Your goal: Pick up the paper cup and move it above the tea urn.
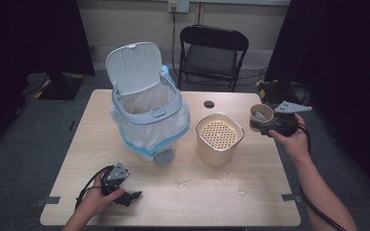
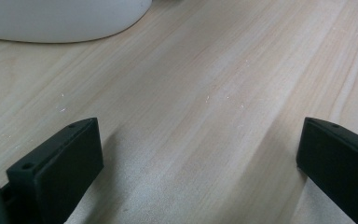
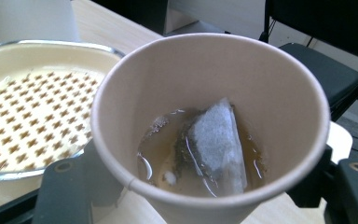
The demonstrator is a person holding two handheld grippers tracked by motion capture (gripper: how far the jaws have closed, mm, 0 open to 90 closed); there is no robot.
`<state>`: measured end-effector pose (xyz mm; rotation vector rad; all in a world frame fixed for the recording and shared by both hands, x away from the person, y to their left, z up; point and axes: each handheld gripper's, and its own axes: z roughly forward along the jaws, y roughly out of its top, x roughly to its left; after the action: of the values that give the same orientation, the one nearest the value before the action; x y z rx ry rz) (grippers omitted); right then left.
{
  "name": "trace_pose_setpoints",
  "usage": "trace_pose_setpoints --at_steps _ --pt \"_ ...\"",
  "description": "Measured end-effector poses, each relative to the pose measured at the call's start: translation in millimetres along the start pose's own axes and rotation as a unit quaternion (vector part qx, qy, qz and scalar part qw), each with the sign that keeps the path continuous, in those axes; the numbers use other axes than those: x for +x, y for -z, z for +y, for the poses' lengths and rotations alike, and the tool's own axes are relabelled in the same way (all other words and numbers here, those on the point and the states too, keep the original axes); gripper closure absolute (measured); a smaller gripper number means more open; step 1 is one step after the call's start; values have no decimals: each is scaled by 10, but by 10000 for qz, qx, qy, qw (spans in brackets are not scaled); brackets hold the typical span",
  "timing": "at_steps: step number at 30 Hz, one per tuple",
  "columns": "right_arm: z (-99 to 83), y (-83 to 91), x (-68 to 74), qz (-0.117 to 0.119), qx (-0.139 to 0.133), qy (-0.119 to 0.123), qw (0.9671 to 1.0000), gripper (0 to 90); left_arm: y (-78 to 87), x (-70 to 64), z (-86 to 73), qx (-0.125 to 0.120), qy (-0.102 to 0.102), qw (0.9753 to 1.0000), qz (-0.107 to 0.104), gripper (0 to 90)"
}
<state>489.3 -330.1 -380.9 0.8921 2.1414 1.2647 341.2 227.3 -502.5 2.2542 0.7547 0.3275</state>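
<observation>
My right gripper (image 1: 262,126) is shut on a brown paper cup (image 1: 260,116) held just above the table's right side; in the right gripper view the paper cup (image 3: 279,93) holds brown liquid and a wet tea bag (image 3: 216,144). Left of it stands a cream container with a perforated strainer top (image 1: 219,137), the same strainer (image 3: 28,116) close beside the cup. A lidded bin (image 1: 147,113) with a plastic liner and raised lid stands at centre left. My left gripper (image 1: 134,196) rests low at the front left, open; its jaws stand wide apart over bare wood (image 2: 200,140).
The wooden table (image 1: 101,144) has crumbs or a spill patch near the front middle (image 1: 207,183). A small black disc (image 1: 209,104) lies at the far edge. A black folding chair (image 1: 212,53) stands behind the table.
</observation>
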Motion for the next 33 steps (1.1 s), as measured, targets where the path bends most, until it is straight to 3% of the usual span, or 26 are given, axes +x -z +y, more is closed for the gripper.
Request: trace_pose_setpoints --at_steps 8,33 --pt "136 -116 -50 -28 -2 174 9998 285 0 0 0 -1 2 10000 0 0" --pt "446 -315 56 -8 -50 672 9977 286 0 0 0 -1 1 10000 1 0"
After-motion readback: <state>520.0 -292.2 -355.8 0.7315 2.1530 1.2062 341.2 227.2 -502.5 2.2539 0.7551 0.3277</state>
